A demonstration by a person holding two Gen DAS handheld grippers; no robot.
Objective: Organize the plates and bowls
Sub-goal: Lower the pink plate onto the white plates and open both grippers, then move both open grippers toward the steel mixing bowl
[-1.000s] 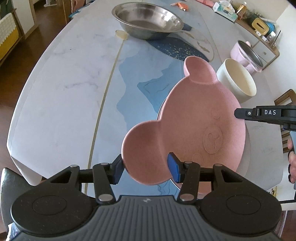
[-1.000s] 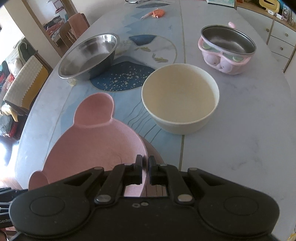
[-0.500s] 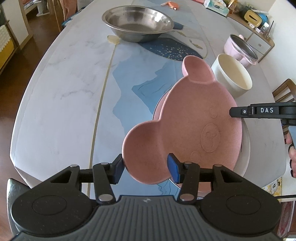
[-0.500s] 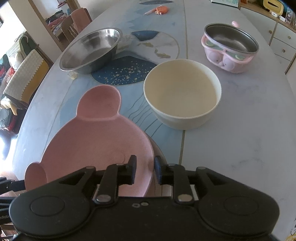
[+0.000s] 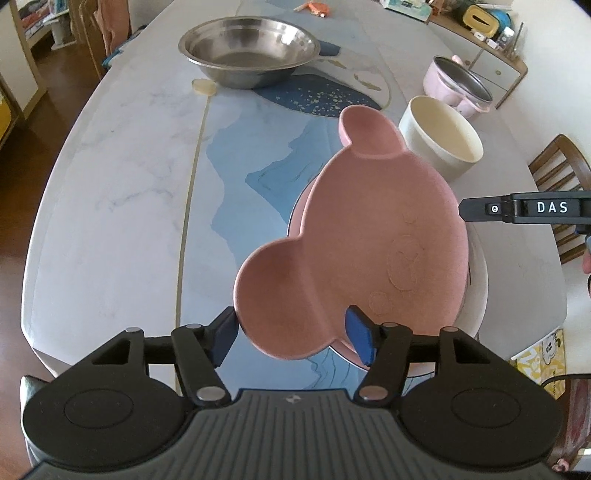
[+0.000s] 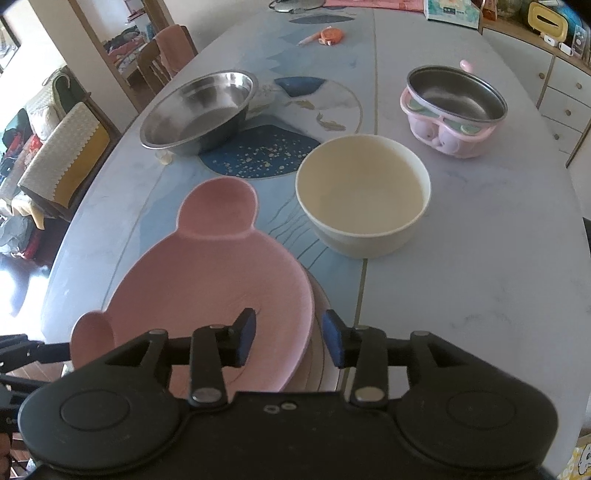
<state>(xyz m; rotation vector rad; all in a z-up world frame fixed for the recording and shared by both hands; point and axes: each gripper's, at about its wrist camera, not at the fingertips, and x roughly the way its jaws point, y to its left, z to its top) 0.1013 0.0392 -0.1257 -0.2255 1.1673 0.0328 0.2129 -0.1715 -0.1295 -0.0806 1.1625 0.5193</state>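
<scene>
A pink bear-shaped plate (image 5: 369,236) (image 6: 207,288) rests on a stack of plates (image 5: 476,280) near the table's front edge. My left gripper (image 5: 291,334) is open, its blue pads (image 5: 358,334) either side of the plate's near ear. My right gripper (image 6: 288,338) is open astride the plate's right rim, not gripping. It shows as a black arm (image 5: 524,210) in the left wrist view. A cream bowl (image 6: 364,194) (image 5: 441,134) stands just beyond the plate.
A large steel bowl (image 6: 199,110) (image 5: 249,50) sits far left on the marble table (image 6: 480,240). A pink pot with a steel insert (image 6: 456,110) (image 5: 458,85) stands far right. An orange item (image 6: 325,35) lies at the back. A chair (image 5: 561,181) is at the right.
My right gripper has opened from shut, letting go of the pink plate's rim. The plate now lies on the stack. My left gripper stays open around the ear.
</scene>
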